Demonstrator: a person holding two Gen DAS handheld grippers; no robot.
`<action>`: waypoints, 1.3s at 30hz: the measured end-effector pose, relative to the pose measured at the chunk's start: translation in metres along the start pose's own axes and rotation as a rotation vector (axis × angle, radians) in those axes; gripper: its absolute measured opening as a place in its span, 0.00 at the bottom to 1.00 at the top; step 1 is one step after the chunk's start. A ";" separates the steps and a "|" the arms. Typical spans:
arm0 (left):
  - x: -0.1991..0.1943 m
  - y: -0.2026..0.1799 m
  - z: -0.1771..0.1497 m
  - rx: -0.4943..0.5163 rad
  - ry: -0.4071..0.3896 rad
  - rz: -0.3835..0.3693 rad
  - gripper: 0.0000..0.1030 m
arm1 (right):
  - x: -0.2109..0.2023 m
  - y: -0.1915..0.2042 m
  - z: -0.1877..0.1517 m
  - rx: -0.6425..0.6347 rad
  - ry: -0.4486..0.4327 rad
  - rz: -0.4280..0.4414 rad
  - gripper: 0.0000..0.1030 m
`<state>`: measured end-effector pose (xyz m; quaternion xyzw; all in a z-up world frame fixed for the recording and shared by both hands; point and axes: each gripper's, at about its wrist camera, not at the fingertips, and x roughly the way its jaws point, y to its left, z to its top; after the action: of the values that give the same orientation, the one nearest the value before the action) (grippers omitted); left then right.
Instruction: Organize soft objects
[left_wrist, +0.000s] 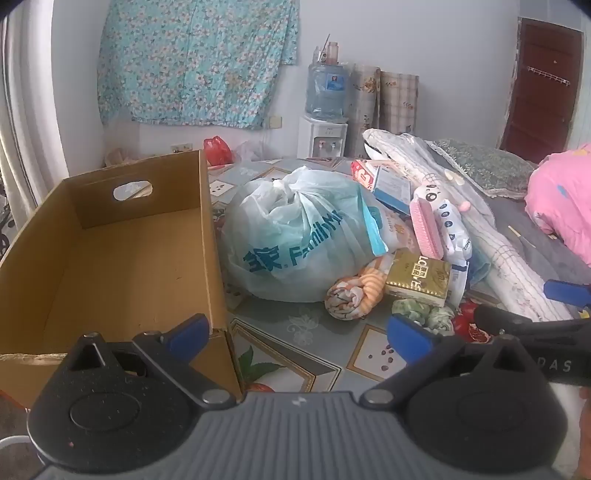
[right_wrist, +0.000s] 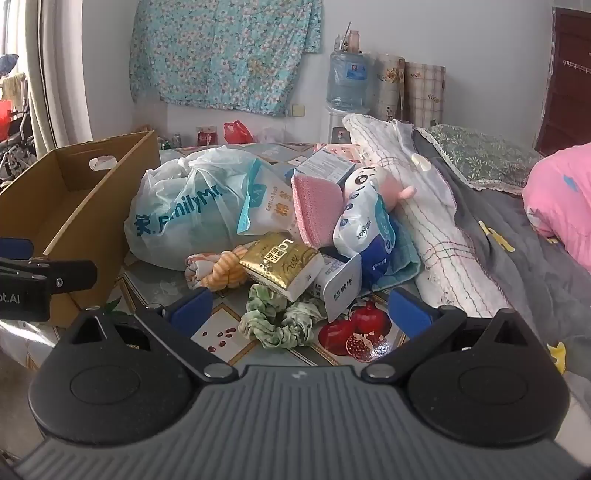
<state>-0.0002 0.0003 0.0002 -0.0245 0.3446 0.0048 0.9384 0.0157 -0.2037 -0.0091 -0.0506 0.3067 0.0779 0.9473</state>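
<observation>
A heap of soft things lies on the patterned table: a tied pale-blue plastic bag (left_wrist: 295, 236) (right_wrist: 177, 214), an orange striped cloth roll (left_wrist: 354, 291) (right_wrist: 218, 271), green scrunchies (left_wrist: 424, 314) (right_wrist: 280, 321), a gold tissue pack (left_wrist: 419, 277) (right_wrist: 280, 262), a pink pad (right_wrist: 317, 206) and a white plush toy (right_wrist: 369, 181). An empty cardboard box (left_wrist: 110, 258) (right_wrist: 74, 195) stands to the left. My left gripper (left_wrist: 297, 338) hovers open beside the box's near corner. My right gripper (right_wrist: 300, 309) is open just short of the scrunchies, holding nothing.
A rolled checked quilt (right_wrist: 424, 221), grey bedding (right_wrist: 498, 266) and a pink blanket (right_wrist: 561, 199) lie to the right. A water dispenser (left_wrist: 327, 110) and rolled mats stand at the back wall. Small boxes (left_wrist: 391, 188) sit behind the heap.
</observation>
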 end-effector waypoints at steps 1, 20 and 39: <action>0.000 0.000 0.000 0.001 0.004 0.000 1.00 | 0.000 0.001 0.000 -0.002 0.001 -0.002 0.99; 0.001 0.003 -0.001 0.000 0.012 0.005 1.00 | 0.007 0.006 0.005 -0.007 0.008 0.002 0.99; 0.003 0.004 0.000 -0.002 0.013 0.006 1.00 | 0.008 0.008 0.006 -0.018 0.008 0.008 0.99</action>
<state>0.0020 0.0048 -0.0016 -0.0245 0.3506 0.0080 0.9362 0.0241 -0.1941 -0.0099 -0.0580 0.3097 0.0840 0.9453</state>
